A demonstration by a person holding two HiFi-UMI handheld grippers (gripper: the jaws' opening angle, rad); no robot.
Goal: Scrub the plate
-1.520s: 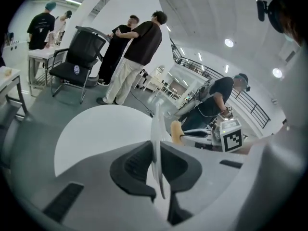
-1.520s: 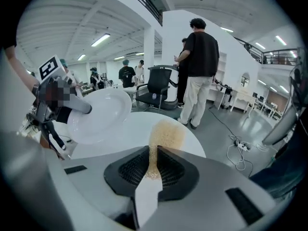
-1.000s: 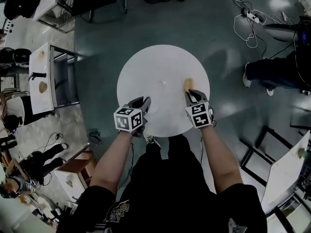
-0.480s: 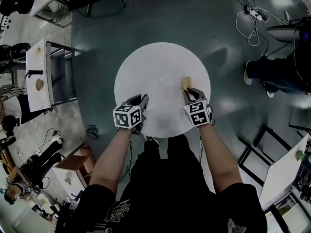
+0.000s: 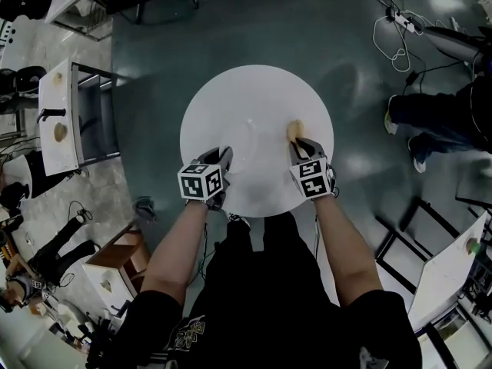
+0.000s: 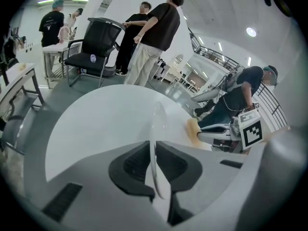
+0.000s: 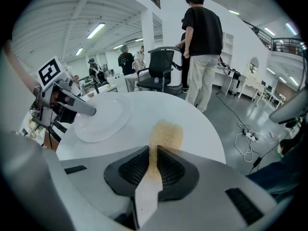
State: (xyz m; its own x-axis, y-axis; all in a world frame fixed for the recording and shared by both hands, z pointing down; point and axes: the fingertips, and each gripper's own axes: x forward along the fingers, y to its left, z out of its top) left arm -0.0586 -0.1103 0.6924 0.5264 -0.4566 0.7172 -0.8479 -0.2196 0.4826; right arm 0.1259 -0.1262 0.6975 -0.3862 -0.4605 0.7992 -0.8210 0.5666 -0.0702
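A round white worktop [image 5: 257, 91] fills the middle of the head view, and it stands on a dark green floor [image 5: 154, 91]. The person holding the tools stands at its near edge, with both forearms stretched over it. In the two gripper views, other people stand on the far side of the worktop beside a black office chair [image 7: 161, 69].

A clear plate [image 7: 103, 117] lies on the left half of the worktop and looks flat on it. It is hard to see from above because it is transparent.

The left gripper [image 5: 225, 157] takes the plate at the rim nearest to the person. Its fingers are pinching this rim, and the edge of the plate runs straight between the dark pads. The right gripper [image 5: 300, 146] is over the right half of the worktop, near the plate but apart from it. Its fingers are pinching a thin tan sponge [image 7: 166, 133], which sticks out in front of them and lies on the white surface.
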